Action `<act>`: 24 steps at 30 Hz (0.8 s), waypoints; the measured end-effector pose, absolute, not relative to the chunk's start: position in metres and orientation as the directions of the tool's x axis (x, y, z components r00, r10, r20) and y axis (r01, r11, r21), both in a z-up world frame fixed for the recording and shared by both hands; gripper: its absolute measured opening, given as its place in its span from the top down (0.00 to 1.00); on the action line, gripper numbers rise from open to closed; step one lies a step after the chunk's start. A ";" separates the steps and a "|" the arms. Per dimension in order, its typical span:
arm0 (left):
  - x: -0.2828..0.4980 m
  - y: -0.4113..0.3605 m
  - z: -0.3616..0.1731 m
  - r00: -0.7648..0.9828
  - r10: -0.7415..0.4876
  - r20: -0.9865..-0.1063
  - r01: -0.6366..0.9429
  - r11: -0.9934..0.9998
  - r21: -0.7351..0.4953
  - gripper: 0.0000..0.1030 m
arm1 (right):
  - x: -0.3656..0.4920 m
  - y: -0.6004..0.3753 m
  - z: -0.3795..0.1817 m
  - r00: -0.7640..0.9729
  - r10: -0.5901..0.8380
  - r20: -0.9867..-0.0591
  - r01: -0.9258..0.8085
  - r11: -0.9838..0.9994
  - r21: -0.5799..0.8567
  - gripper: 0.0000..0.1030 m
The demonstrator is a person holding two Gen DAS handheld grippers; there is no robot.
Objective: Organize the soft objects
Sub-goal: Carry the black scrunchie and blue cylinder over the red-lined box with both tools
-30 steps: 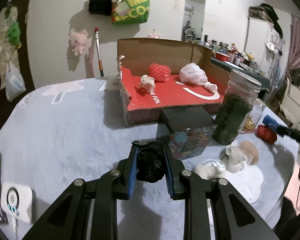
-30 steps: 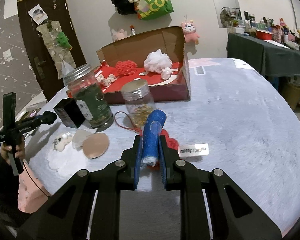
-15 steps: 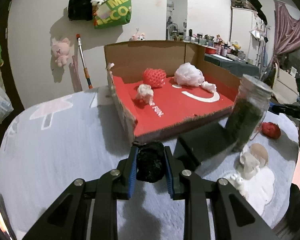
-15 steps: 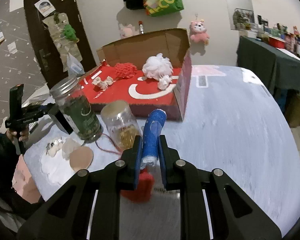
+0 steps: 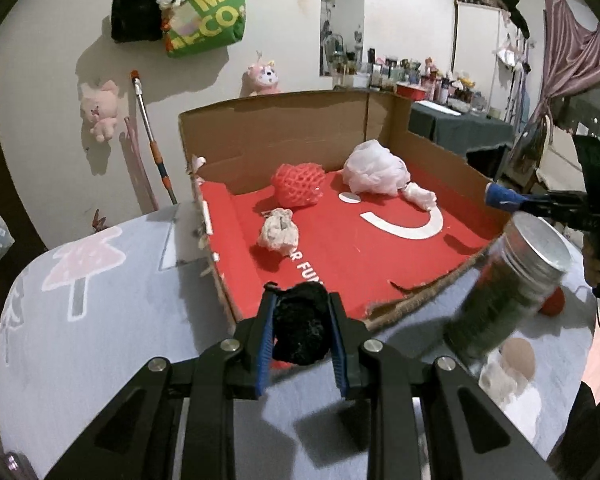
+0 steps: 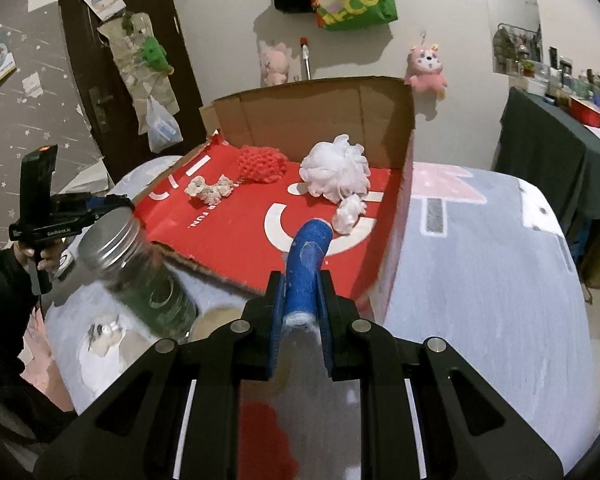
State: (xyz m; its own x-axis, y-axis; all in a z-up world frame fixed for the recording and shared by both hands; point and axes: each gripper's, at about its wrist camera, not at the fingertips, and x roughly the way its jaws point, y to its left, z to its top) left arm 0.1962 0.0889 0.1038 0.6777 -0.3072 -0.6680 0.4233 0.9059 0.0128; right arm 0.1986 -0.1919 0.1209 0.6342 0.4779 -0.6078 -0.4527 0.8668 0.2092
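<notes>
Four soft items already lay in the cardboard box (image 5: 284,120): a red mesh ball (image 5: 299,185), a white pouf (image 5: 374,173) and two small white pieces. The left tool (image 5: 300,324) was clamped on a black fuzzy wad (image 5: 300,330) at the box's near edge, and the right tool (image 6: 302,302) on a blue roll (image 6: 309,264) likewise. Both awaited placing; pale items by the jar (image 6: 140,272) on the surface (image 6: 480,280) remained.

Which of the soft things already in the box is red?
The netted red ball near the back wall of the box; the other three pieces there are white.
</notes>
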 end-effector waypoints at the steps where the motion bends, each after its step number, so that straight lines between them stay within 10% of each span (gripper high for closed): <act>1: 0.202 0.085 0.104 0.668 -0.307 -0.678 0.428 0.904 0.012 0.75 | 0.204 -0.189 0.121 0.627 0.471 -0.621 -0.450 0.869 0.205 0.85; 24: 0.274 0.039 0.061 0.500 -0.117 -0.858 0.393 0.914 0.104 0.74 | 0.270 -0.126 0.098 0.501 0.170 -0.849 -0.399 0.916 -0.052 0.84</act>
